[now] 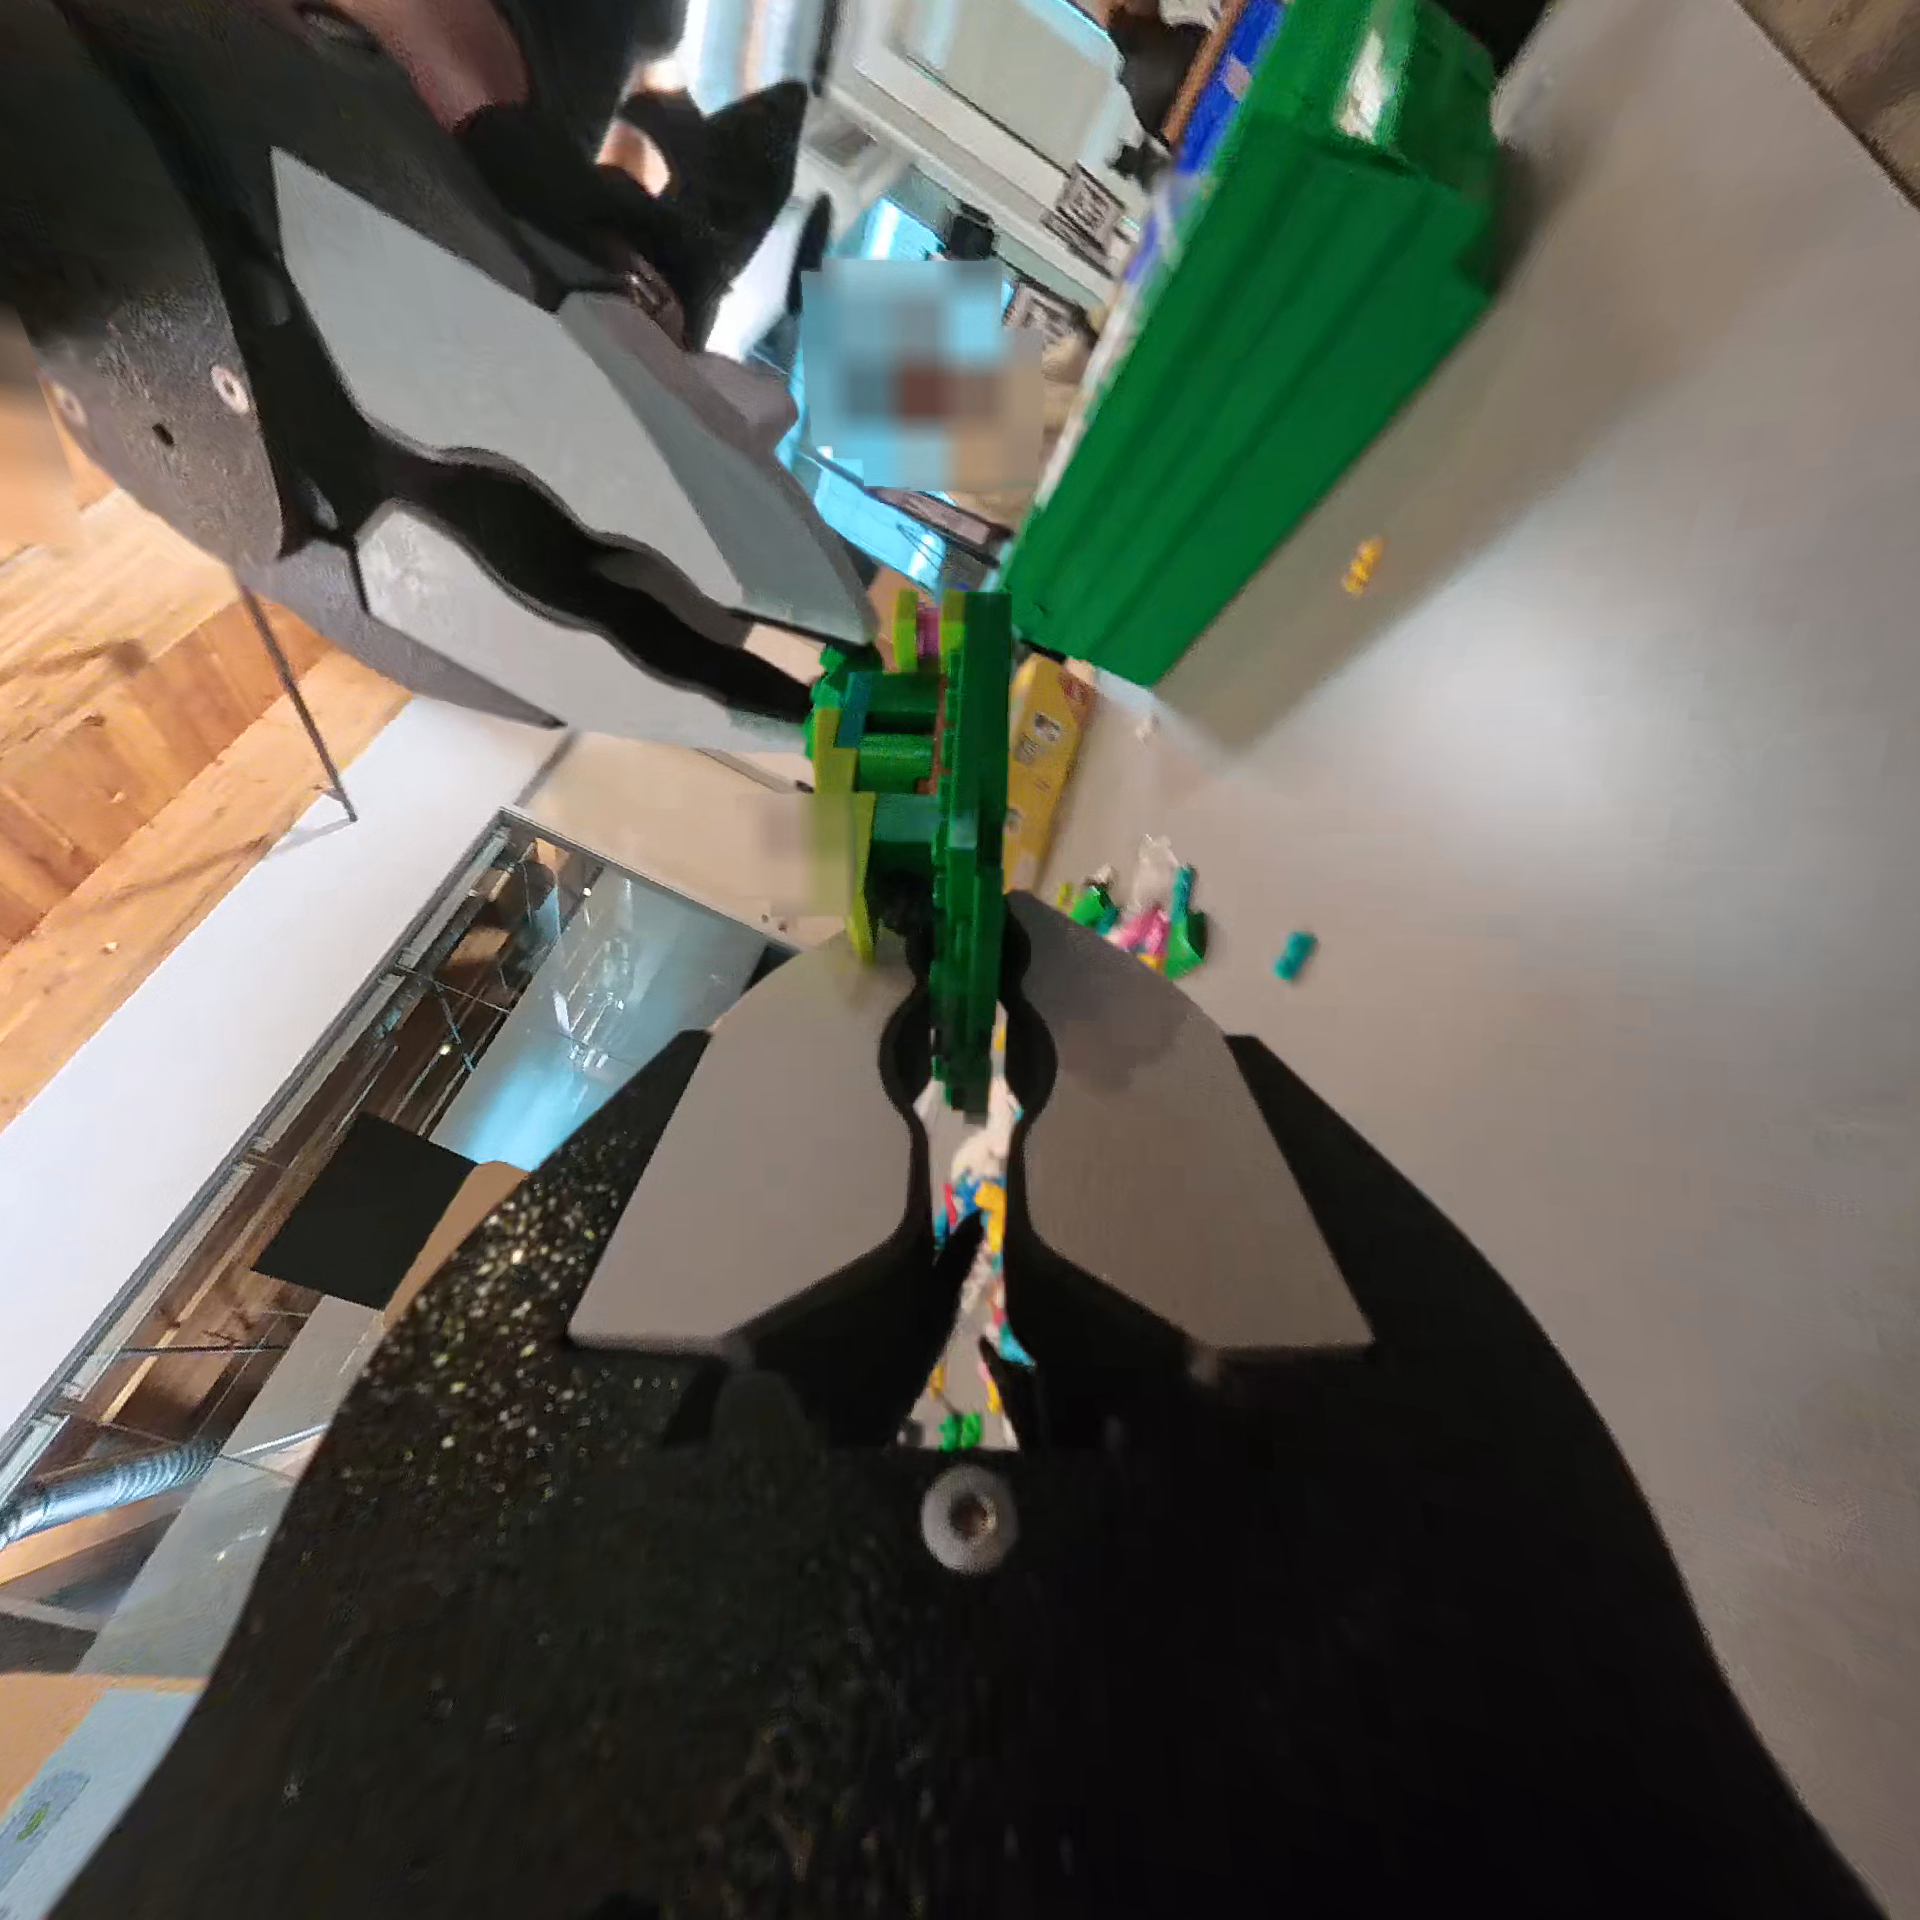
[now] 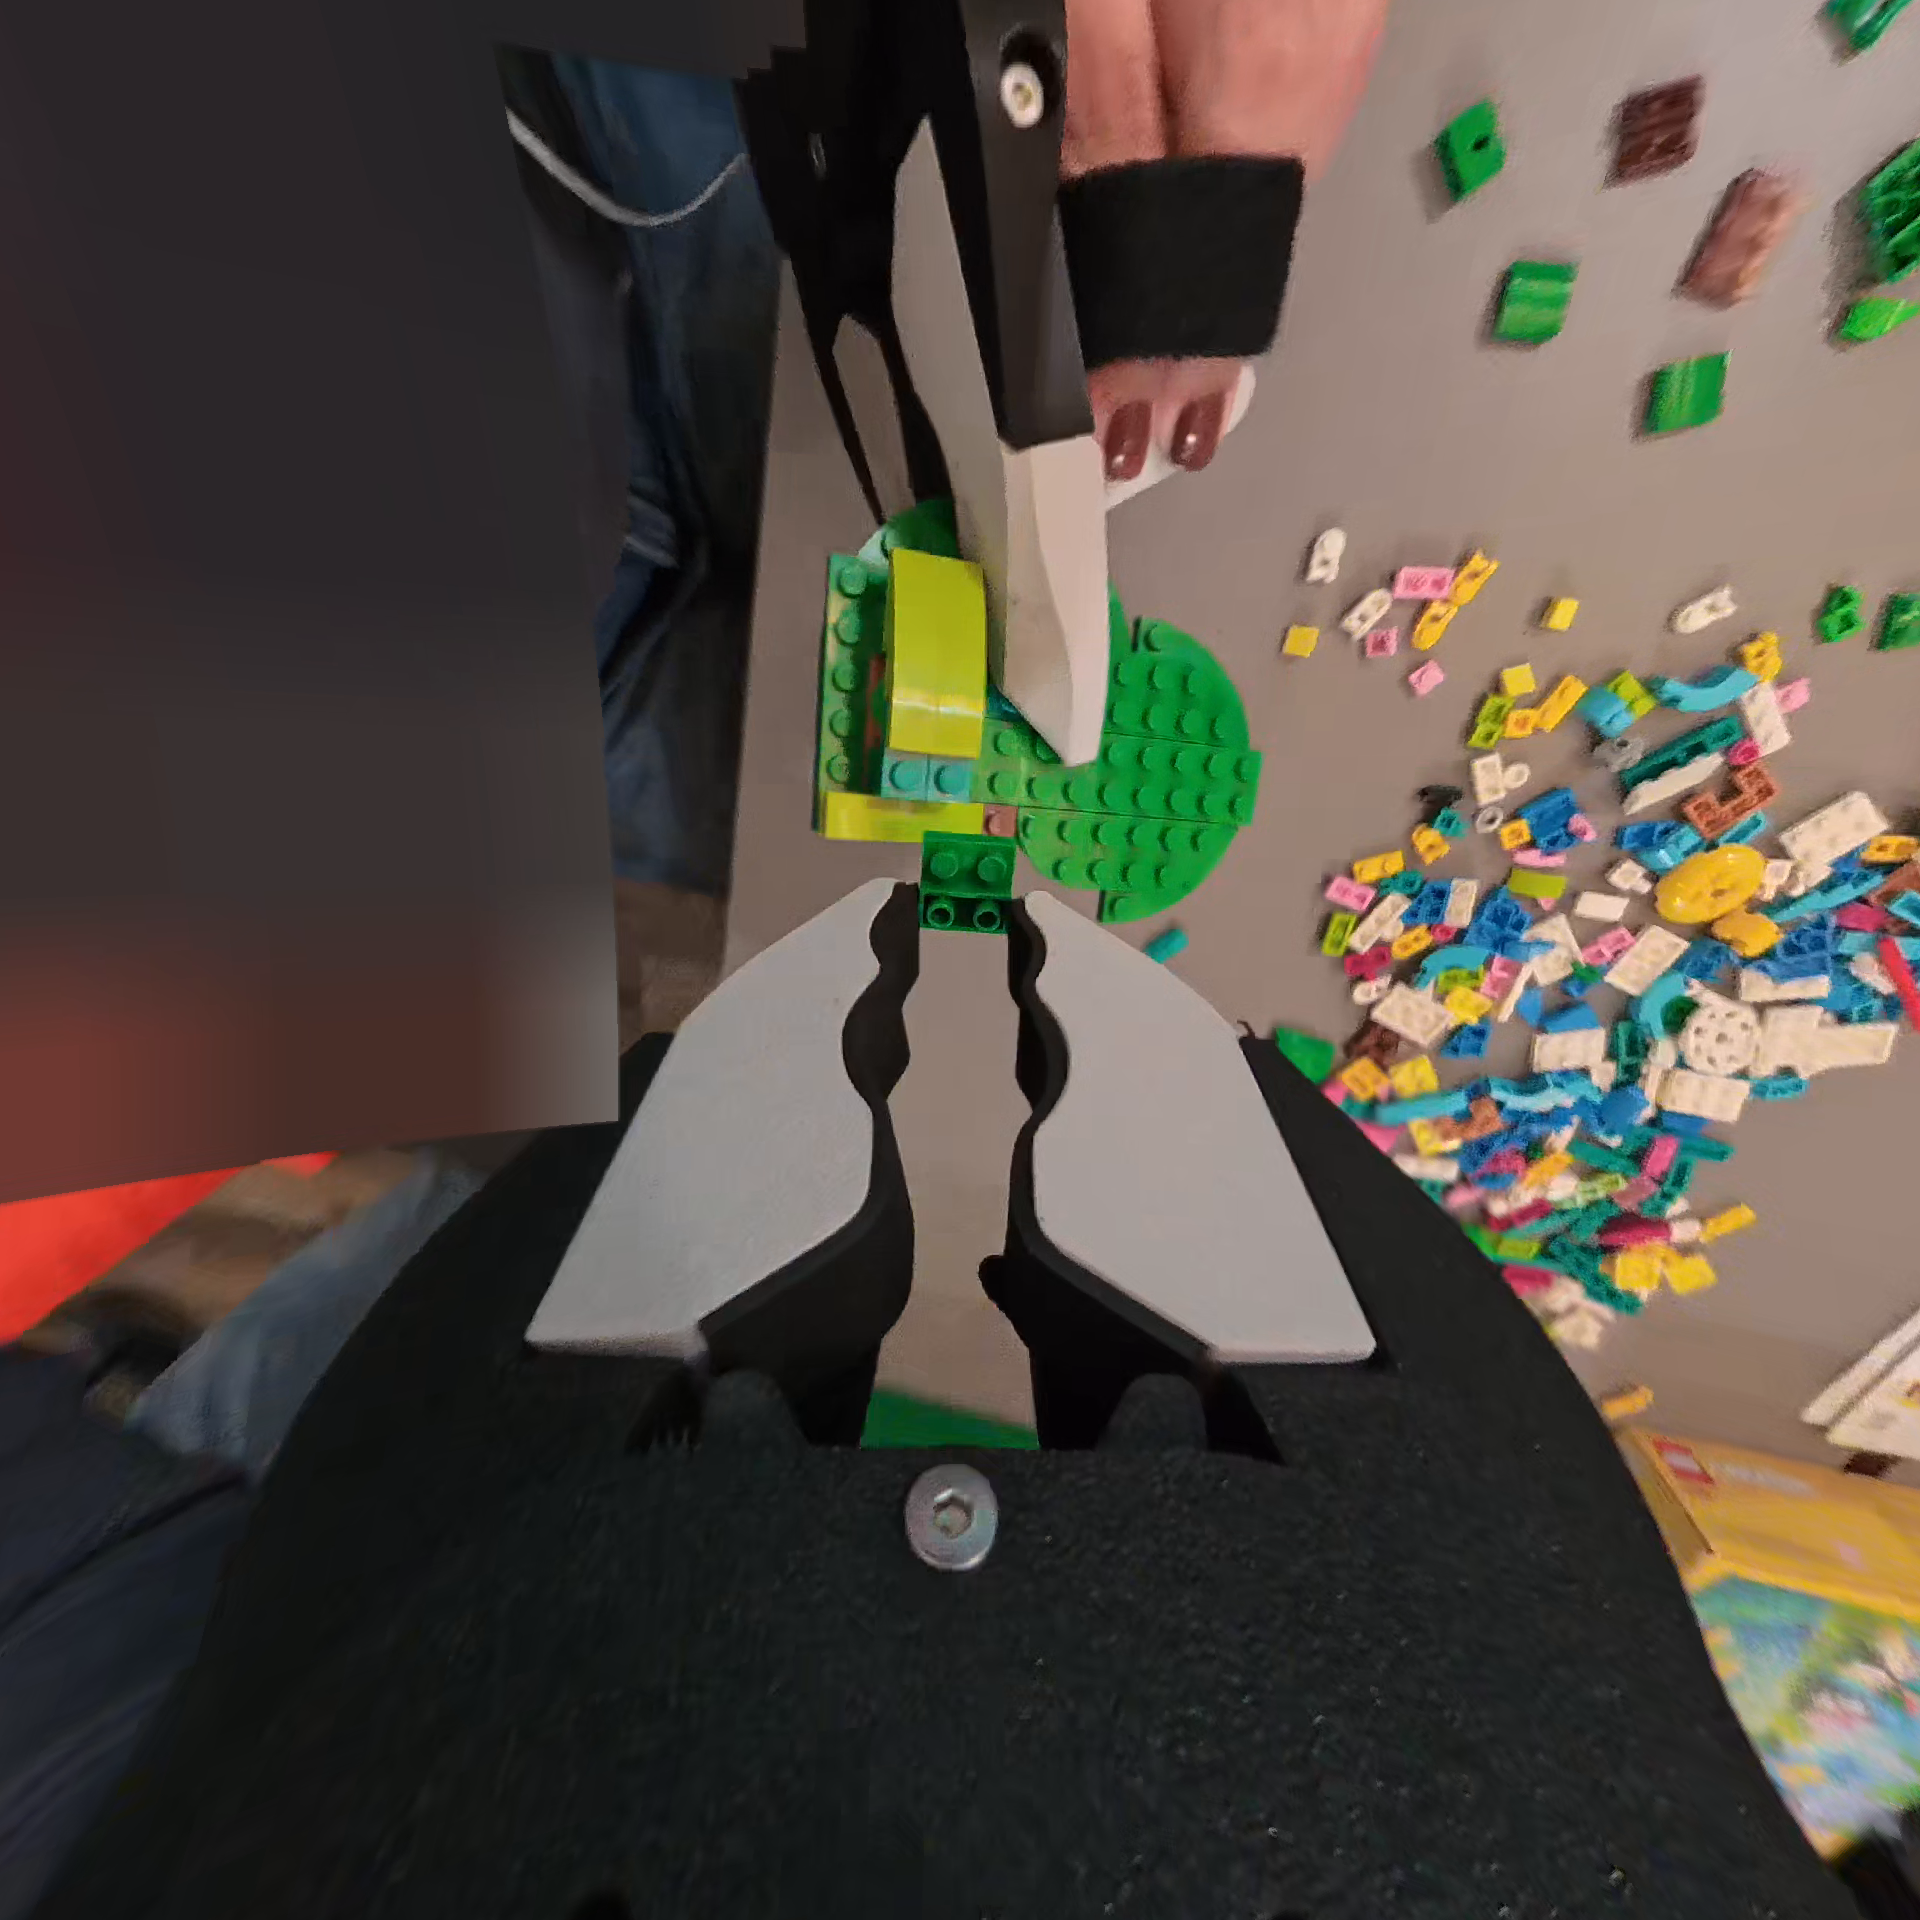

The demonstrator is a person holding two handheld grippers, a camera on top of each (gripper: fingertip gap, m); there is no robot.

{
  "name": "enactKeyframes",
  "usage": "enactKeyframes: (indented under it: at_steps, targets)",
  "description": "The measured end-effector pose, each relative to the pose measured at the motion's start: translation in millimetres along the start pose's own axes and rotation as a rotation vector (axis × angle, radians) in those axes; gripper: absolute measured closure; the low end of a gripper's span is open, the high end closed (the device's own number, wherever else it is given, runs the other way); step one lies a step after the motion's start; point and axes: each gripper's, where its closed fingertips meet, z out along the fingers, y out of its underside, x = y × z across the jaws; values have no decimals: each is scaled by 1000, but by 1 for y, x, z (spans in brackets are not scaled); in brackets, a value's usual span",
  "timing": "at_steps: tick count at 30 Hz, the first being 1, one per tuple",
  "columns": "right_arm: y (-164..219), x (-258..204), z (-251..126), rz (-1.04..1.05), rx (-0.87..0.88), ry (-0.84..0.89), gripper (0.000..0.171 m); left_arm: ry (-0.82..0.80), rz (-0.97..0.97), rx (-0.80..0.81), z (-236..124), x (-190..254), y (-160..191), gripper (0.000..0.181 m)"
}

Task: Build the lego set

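Note:
A green lego build (image 2: pixel 1143 790) of round studded plates, with lime curved pieces (image 2: pixel 935 665) on its left side, is held above the grey table (image 2: pixel 1351 416). My left gripper (image 2: pixel 1049 675) comes down from above and is shut on the build. In the left wrist view the build (image 1: pixel 977 727) shows edge-on between the left gripper's (image 1: pixel 961 945) fingers. My right gripper (image 2: pixel 966 904) is shut on a small green brick (image 2: pixel 966 883), which touches the build's near edge. In the left wrist view the right gripper (image 1: pixel 831 675) reaches the build from the upper left.
A wide pile of loose coloured bricks (image 2: pixel 1610 987) lies on the table to the right. Separate green (image 2: pixel 1527 301) and brown pieces (image 2: pixel 1652 130) lie farther back. A yellow lego box (image 2: pixel 1787 1558) is at the near right. A green bin (image 1: pixel 1299 343) stands on the table.

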Motion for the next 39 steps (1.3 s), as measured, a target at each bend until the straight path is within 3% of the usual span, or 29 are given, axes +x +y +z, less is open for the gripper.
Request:
enactKeyframes:
  at_steps: [7,12,22,39]
  targets:
    - [-22,-27,-59,65,-207,-228,155,-100,-23,183,-1,-56,-45,173]
    - [-46,-36,-79,103,-229,-301,155,-135,21,187,-11,-72,-48,173]
    - [-59,-33,-81,140,-422,-243,156,-189,64,186,-22,-86,-51,173]
    - [-55,-36,-81,205,-592,-232,155,-220,113,174,-22,-87,-55,173]
